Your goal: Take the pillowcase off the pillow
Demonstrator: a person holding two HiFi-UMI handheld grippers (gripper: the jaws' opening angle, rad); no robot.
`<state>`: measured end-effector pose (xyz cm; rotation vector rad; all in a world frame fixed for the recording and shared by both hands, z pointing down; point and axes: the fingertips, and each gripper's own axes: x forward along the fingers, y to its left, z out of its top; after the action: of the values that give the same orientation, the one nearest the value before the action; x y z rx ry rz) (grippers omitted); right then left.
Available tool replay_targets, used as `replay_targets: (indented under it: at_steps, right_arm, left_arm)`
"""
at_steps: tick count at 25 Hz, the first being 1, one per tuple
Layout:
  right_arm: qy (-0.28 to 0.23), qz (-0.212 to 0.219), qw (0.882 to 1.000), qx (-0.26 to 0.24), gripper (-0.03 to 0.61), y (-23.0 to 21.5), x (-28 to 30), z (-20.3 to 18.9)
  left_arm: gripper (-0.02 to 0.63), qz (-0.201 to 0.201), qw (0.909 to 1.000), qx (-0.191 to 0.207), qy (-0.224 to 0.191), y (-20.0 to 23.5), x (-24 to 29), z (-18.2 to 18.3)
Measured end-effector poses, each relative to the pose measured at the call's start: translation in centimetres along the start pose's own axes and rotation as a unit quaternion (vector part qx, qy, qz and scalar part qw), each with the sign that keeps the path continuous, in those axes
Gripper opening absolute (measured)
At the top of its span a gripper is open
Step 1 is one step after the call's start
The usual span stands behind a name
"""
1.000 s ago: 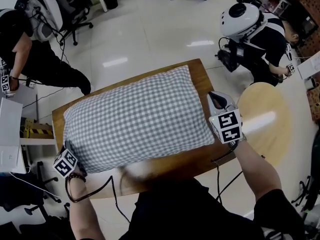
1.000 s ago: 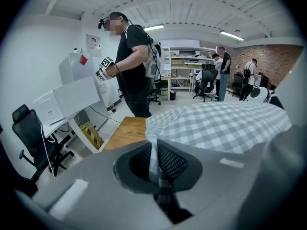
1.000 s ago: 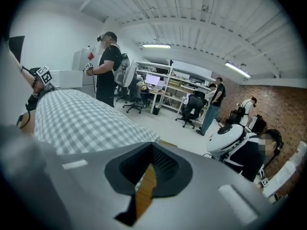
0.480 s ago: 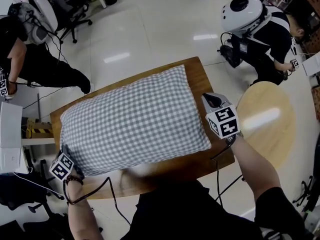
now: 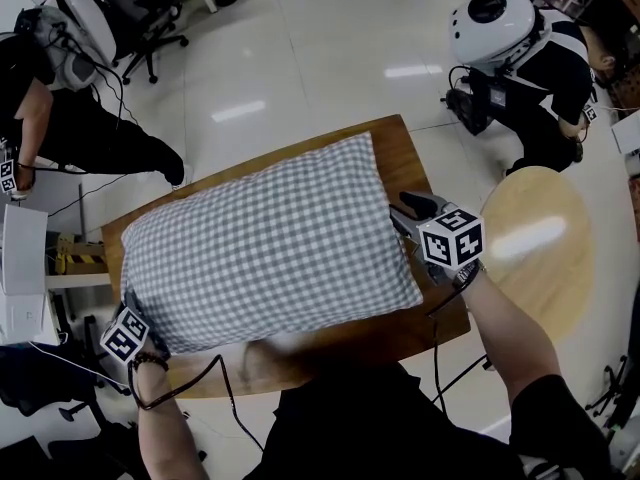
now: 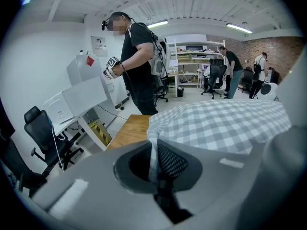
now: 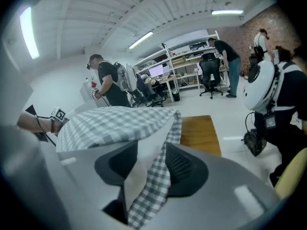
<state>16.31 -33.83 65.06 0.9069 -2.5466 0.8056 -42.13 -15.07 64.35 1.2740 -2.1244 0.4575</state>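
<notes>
A rectangular wooden tabletop (image 5: 402,153) carries a pillow in its grey-and-white checked pillowcase (image 5: 270,238), which covers most of the wood. The pillow's long axis runs from the tabletop's near left corner toward its right edge.

The left gripper (image 6: 154,153) is at the near left corner, jaws together and pinching a fold of the checked cloth. The right gripper (image 7: 146,163) is at the opposite short end, by the right edge. Its jaws have just been opening and stand apart, with loose checked cloth and the white inner pillow (image 7: 144,150) between them (this looks like the case's open end).

The coming pull probably has to run along that long axis, the two grippers drawing apart.

No brand, label or readable writing shows. The marker cube (image 5: 452,238) on the right gripper bears only black-and-white square patterns.
</notes>
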Motion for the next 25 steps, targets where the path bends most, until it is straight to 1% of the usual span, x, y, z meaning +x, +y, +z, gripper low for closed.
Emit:
replay_targets:
  at_steps: [5,10,13,16,19,24,25]
  right_arm:
    - [0.007,0.038,0.999,0.022,0.265,1.3,1.3,-1.1]
    - [0.025,0.075,0.995,0.065,0.337,2.1,2.5,-2.0]
    - [0.036,0.108,0.989,0.097,0.372,2.8,3.0,-2.1]
    - [0.048,0.146,0.98,0.128,0.406,3.8,3.3,-2.1]
    - [0.065,0.175,0.973,0.137,0.441,5.3,3.6,-2.7]
    - [0.092,0.2,0.963,0.153,0.441,6.7,4.5,-4.2]
    - [0.095,0.207,0.96,0.161,0.417,6.8,4.6,-4.3]
  left_arm:
    - [0.008,-0.002,1.0,0.003,-0.002,0.2,0.1,-0.4]
    - [0.008,0.005,0.9999,0.016,0.0,0.2,-0.1,-0.4]
    - [0.008,-0.008,0.9999,0.01,-0.003,-0.4,0.1,-0.4]
    - [0.008,-0.011,0.9999,0.013,-0.003,-0.7,0.3,-0.3]
    - [0.008,-0.008,0.9998,0.017,-0.003,-0.4,0.0,-0.6]
    - [0.008,-0.023,0.9995,0.014,-0.013,-0.7,-0.2,-1.1]
    - [0.008,-0.024,0.9995,0.016,-0.013,-0.9,-0.3,-1.0]
